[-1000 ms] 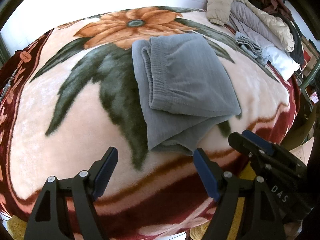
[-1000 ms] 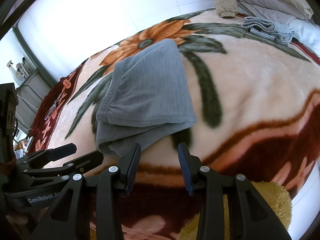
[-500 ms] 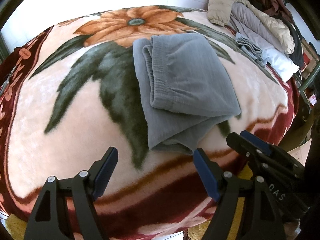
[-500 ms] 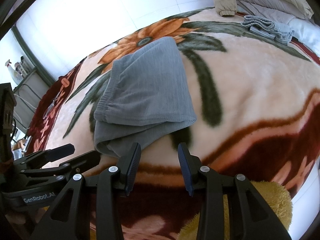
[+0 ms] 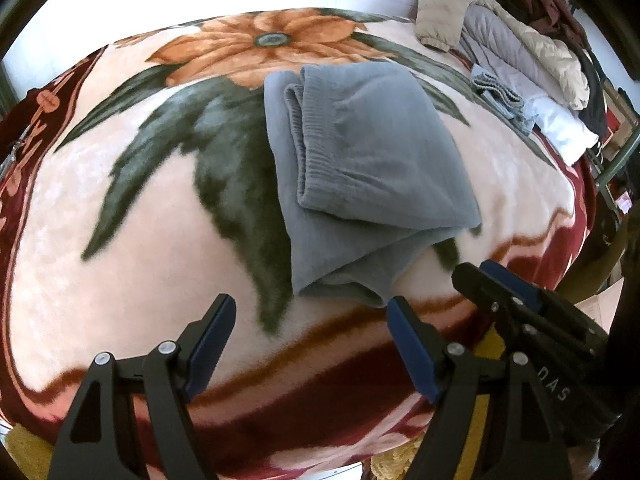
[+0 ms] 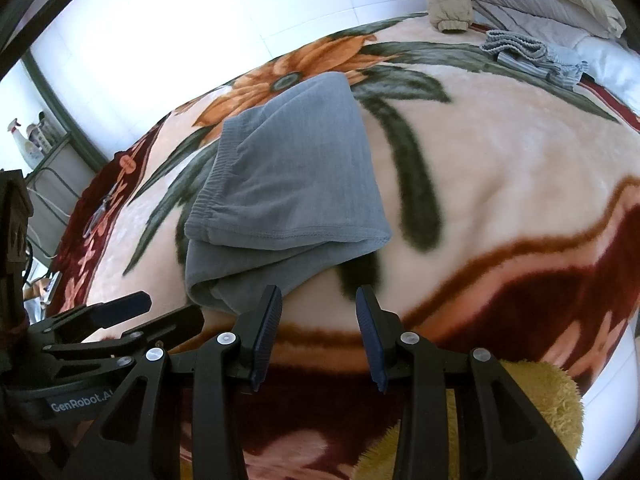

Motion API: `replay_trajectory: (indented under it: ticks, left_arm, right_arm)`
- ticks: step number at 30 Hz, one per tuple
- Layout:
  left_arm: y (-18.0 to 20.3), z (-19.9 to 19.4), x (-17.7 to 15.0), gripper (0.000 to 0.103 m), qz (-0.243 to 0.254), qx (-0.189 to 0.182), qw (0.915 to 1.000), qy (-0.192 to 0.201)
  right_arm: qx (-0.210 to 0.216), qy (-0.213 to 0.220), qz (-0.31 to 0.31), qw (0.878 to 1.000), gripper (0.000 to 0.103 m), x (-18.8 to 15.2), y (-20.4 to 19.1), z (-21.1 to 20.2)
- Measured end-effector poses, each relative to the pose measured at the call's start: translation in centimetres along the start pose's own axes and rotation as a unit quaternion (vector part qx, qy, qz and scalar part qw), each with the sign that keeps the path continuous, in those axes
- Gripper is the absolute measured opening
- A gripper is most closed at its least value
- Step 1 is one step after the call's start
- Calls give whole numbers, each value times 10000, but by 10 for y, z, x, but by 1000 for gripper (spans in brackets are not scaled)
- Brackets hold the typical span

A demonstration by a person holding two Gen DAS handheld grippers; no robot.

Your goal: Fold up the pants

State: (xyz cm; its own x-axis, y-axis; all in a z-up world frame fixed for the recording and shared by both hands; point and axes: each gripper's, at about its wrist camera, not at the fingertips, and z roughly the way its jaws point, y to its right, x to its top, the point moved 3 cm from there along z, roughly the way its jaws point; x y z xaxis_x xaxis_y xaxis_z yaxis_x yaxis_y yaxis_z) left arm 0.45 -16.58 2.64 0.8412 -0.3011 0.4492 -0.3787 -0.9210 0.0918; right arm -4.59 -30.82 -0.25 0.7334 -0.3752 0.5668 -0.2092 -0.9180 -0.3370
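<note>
The grey pants (image 5: 360, 184) lay folded on the floral blanket (image 5: 120, 240), while the left gripper (image 5: 308, 344) gaped wide and the right gripper (image 6: 318, 336) stood half-open, both sets of fingers empty.

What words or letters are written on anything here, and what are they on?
"DAS": white letters on the body of the right black two-finger tool, seen from the left wrist view; more may be hidden.
"GenRobot.A": white print on the body of the left black two-finger tool, cut off at the end.
Nothing else carries readable text.
</note>
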Motion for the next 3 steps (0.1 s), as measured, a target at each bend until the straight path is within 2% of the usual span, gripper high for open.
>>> replay_trajectory:
  ticks: [3]
  left_arm:
    - [1, 0, 0, 82, -22, 26, 10000, -6]
  right_arm:
    - [-2, 6, -4, 10000, 39, 0, 1, -1]
